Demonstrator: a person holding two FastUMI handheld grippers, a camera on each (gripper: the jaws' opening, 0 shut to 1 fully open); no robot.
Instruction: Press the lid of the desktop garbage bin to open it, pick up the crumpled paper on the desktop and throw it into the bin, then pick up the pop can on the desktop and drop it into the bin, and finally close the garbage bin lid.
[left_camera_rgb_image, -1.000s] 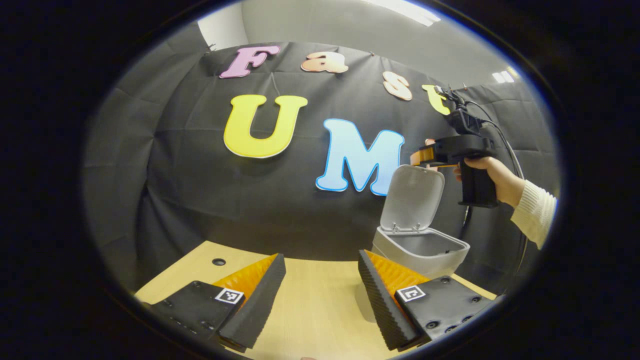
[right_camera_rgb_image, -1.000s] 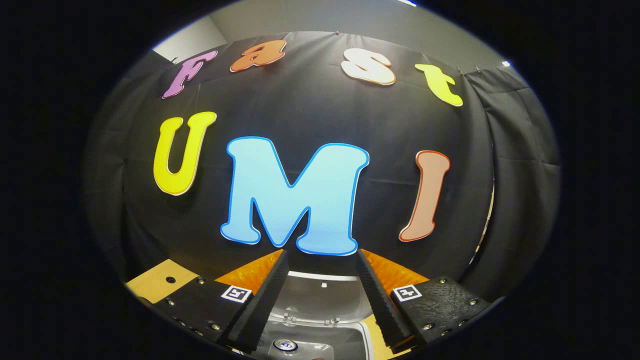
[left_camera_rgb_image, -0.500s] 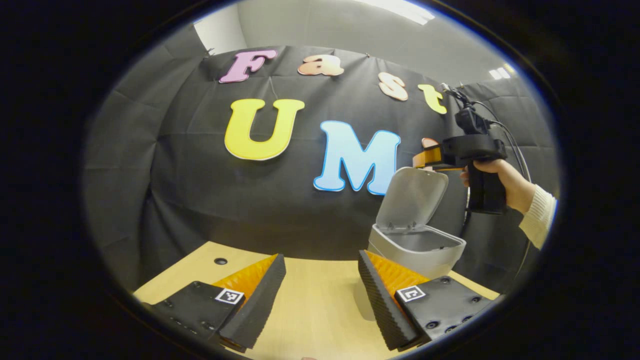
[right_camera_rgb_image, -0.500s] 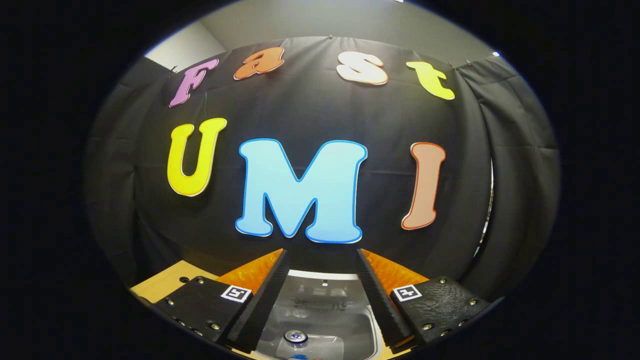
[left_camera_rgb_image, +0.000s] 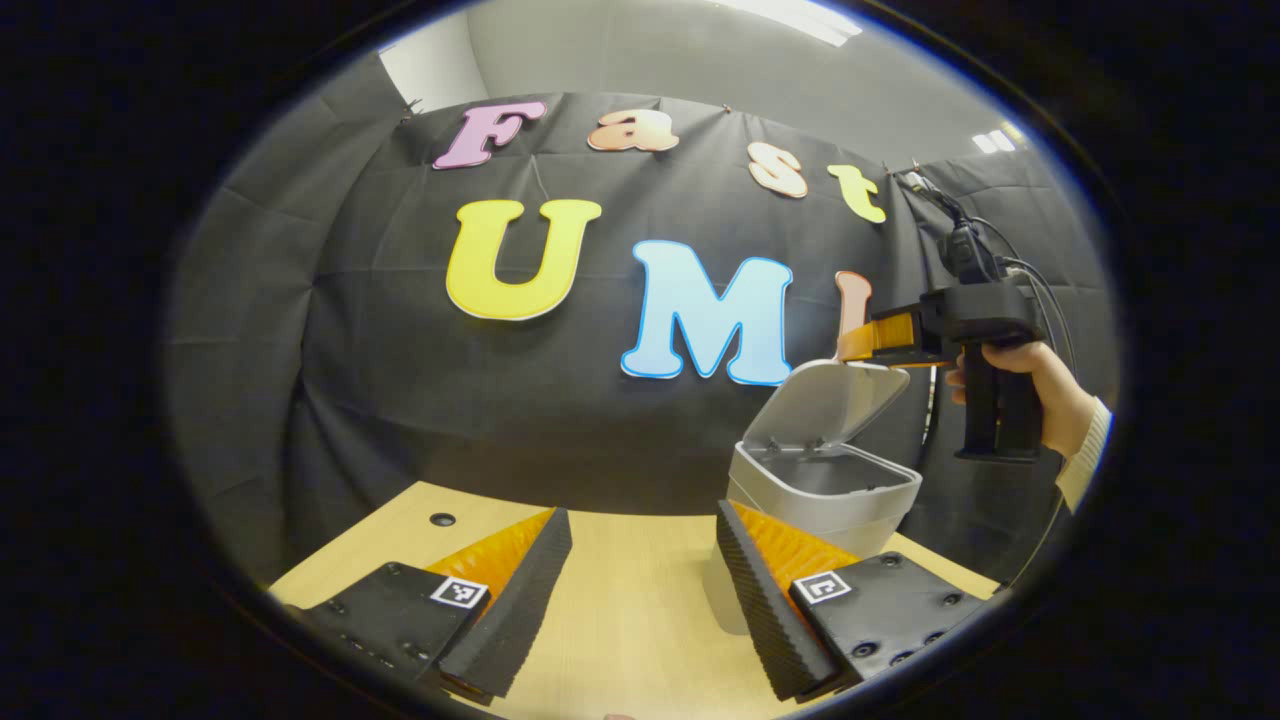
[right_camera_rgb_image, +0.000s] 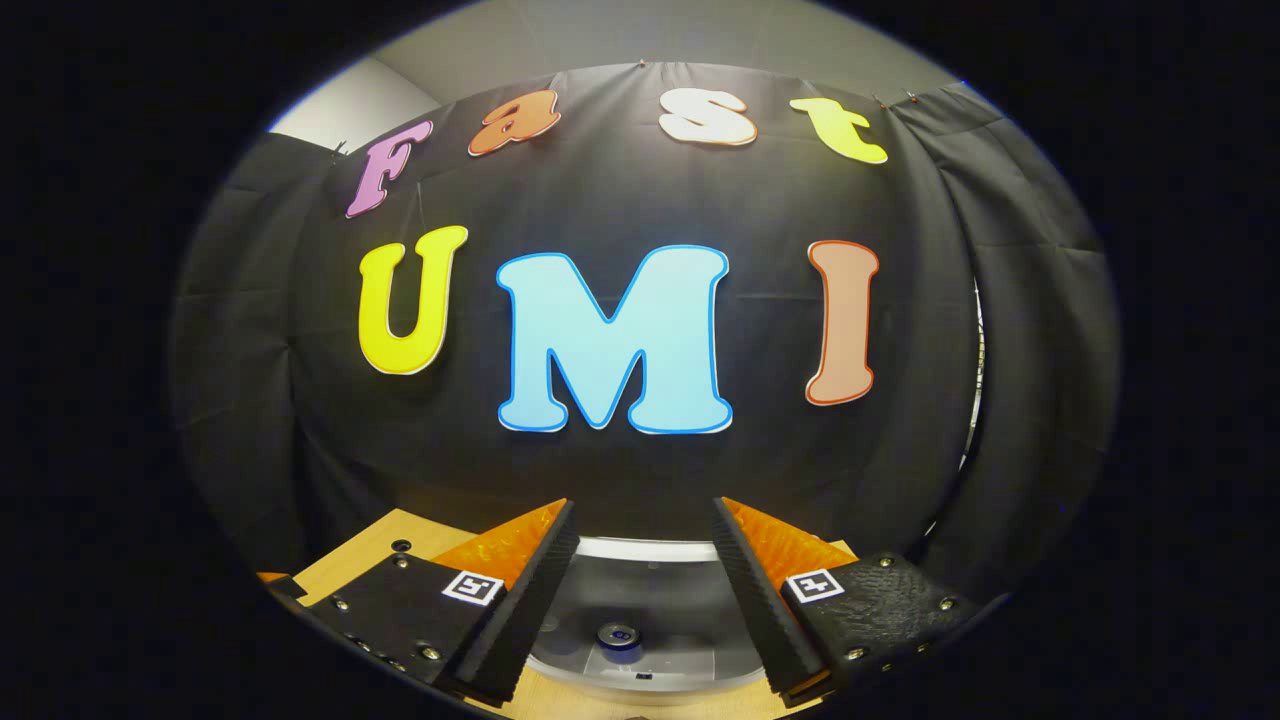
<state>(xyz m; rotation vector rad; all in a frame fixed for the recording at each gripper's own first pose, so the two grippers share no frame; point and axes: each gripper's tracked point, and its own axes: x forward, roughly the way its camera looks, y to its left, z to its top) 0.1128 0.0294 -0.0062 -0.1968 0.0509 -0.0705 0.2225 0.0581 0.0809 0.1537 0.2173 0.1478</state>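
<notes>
The grey desktop bin (left_camera_rgb_image: 822, 497) stands on the wooden table (left_camera_rgb_image: 620, 600) to the right in the left gripper view. Its lid (left_camera_rgb_image: 832, 402) leans forward, roughly half lowered over the opening. My right gripper (left_camera_rgb_image: 872, 341), held by a hand (left_camera_rgb_image: 1035, 392), rests against the lid's top edge. In the right gripper view my right gripper (right_camera_rgb_image: 643, 506) is open, with the lid's rim (right_camera_rgb_image: 640, 548) just beyond its fingertips. The top of the pop can (right_camera_rgb_image: 620, 636) shows low inside the bin (right_camera_rgb_image: 640, 684). My left gripper (left_camera_rgb_image: 642, 510) is open and empty, above the table left of the bin.
The black cloth wall hangs close behind the table and bin. A small round hole (left_camera_rgb_image: 438, 520) sits in the tabletop near its far left edge. A cable (left_camera_rgb_image: 1030, 280) trails from the right gripper's body.
The lid has swung down from nearly upright to about half lowered, with the right gripper following its top edge down and forward. My left gripper has stayed in place.
</notes>
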